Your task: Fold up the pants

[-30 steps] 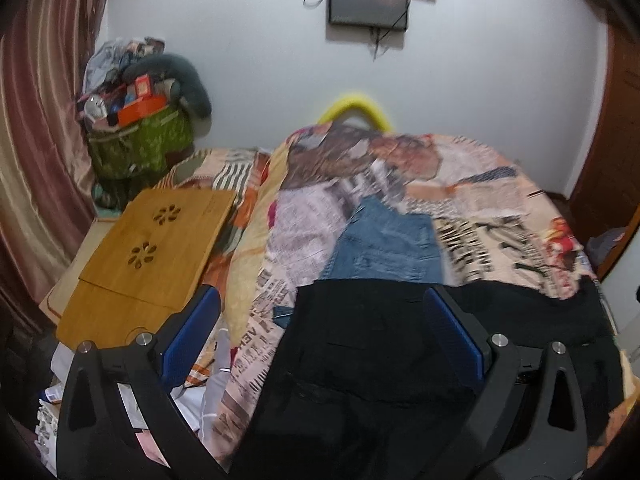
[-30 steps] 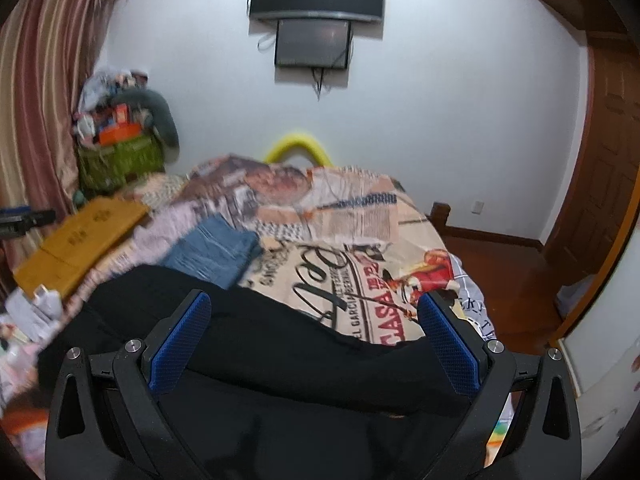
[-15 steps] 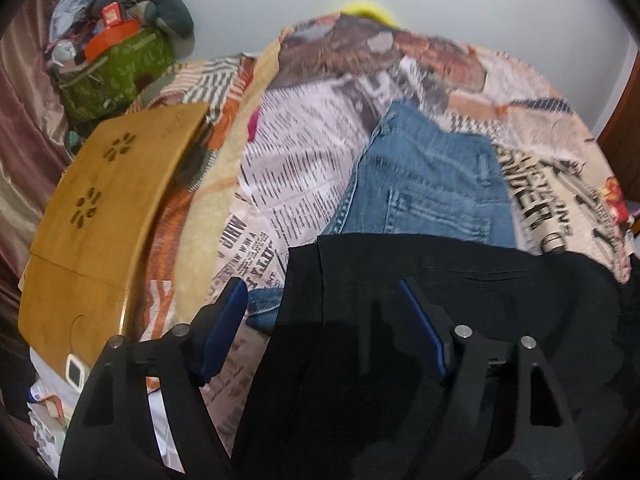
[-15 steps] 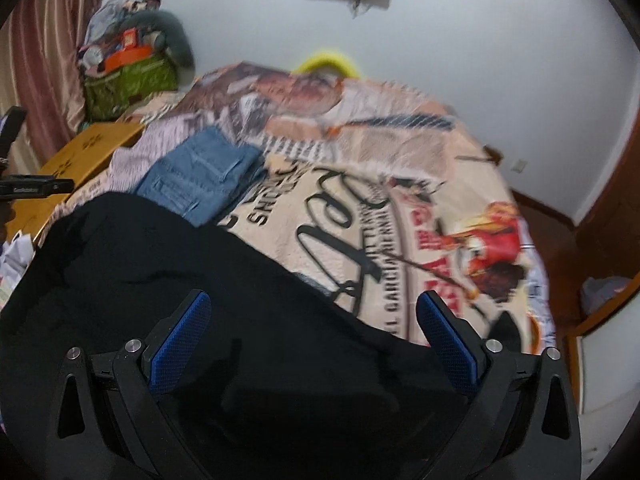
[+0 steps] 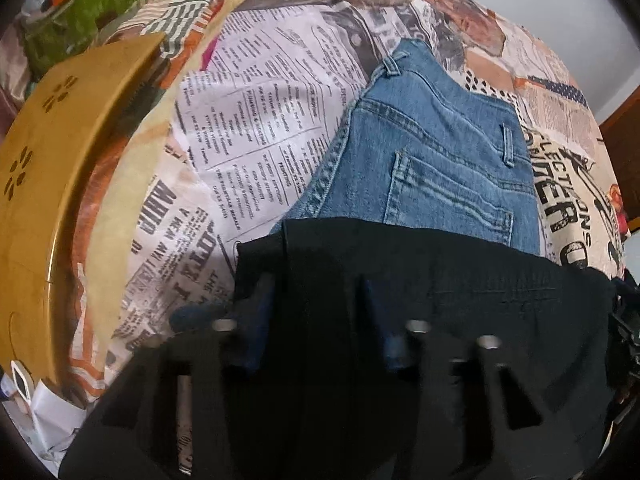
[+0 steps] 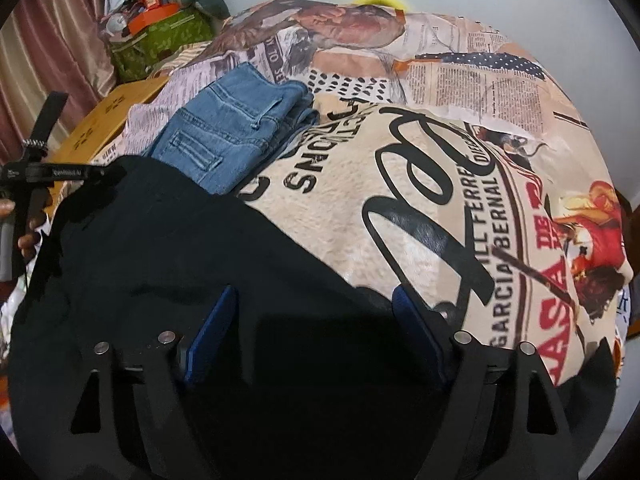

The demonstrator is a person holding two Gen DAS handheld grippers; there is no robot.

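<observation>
Black pants [image 5: 460, 320] lie spread across the near side of the bed, and show in the right wrist view [image 6: 180, 240] too. My left gripper [image 5: 320, 316] hovers low over their left part, its jaws partly closed with black cloth between the blue pads. My right gripper [image 6: 316, 320] is over the pants' near right edge, jaws narrowed but apart, cloth between them. Whether either grips the cloth is unclear. Folded blue jeans [image 5: 432, 152] lie just beyond the black pants, also visible in the right wrist view [image 6: 228, 128].
The bed has a newspaper-print cover [image 6: 440, 184]. A wooden lap desk [image 5: 52, 152] lies at the bed's left side. A green bag [image 6: 160, 40] with clutter stands at the far left corner. My left hand-held gripper shows at the left edge [image 6: 32, 176].
Both grippers have dropped down and forward toward the black pants. Both sets of jaws have narrowed from wide open.
</observation>
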